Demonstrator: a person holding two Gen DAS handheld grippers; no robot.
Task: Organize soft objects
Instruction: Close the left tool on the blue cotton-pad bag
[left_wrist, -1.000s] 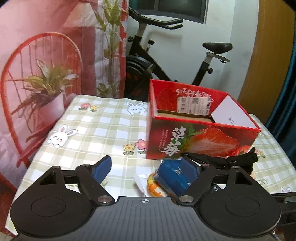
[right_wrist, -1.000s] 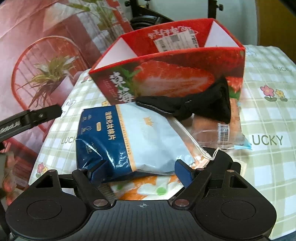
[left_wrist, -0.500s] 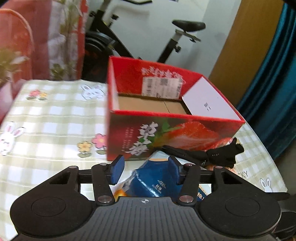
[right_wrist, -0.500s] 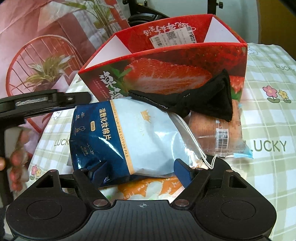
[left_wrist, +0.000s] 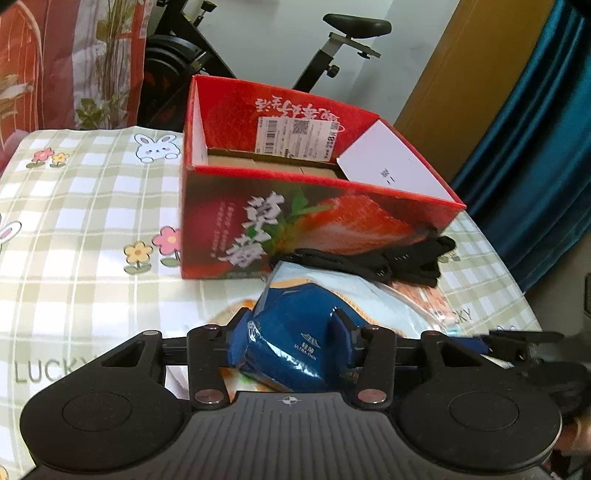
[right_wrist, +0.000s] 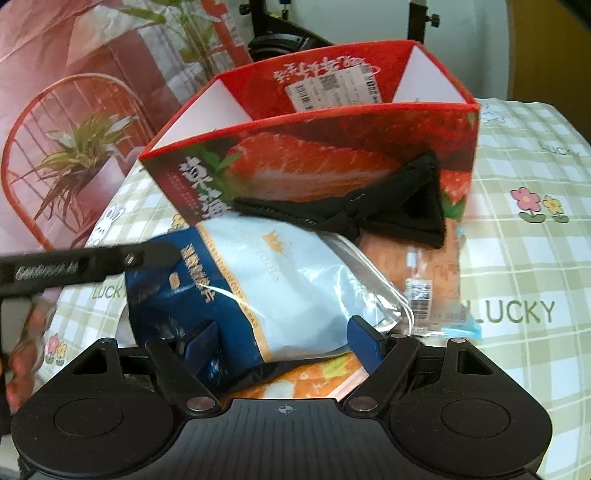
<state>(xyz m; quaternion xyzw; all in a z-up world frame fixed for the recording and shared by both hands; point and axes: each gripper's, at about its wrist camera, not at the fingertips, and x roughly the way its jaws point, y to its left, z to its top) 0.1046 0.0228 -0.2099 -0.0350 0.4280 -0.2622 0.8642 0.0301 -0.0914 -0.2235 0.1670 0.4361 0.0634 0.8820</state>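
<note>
**A:** Since we're going camera by camera, left wrist first: the left gripper (left_wrist: 290, 341) has the dark blue end of the cotton pad bag (left_wrist: 295, 332) between its fingers, and the jaws are closing on it. The film already looks dented where the pads (left_wrist: 341, 332) meet it. The bag lies on the checked tablecloth (left_wrist: 74, 221) just in front of the strawberry box (left_wrist: 295, 221), which is open and looks empty from here.

**B:** How's that bag going to handle?

**A:** My guess is light, squashy and slick (glossy plastic over cotton pads), so it'll sag and could slide out. A pinch at each end seems the safest hold.

**B:** And the right wrist view?

**A:** The right gripper (right_wrist: 284, 339) straddles the other end of the bag (right_wrist: 280, 280), jaws wide. Its left finger sits against the blue corner, but I can't tell if the right pad really presses, so whether it's gripping is unclear. The bag rests on an orange packet (right_wrist: 317, 376), with a black sock (right_wrist: 388, 206) draped over its far edge and a pinkish wrapped pack (right_wrist: 424, 266) beside it, all against the box front.
</note>
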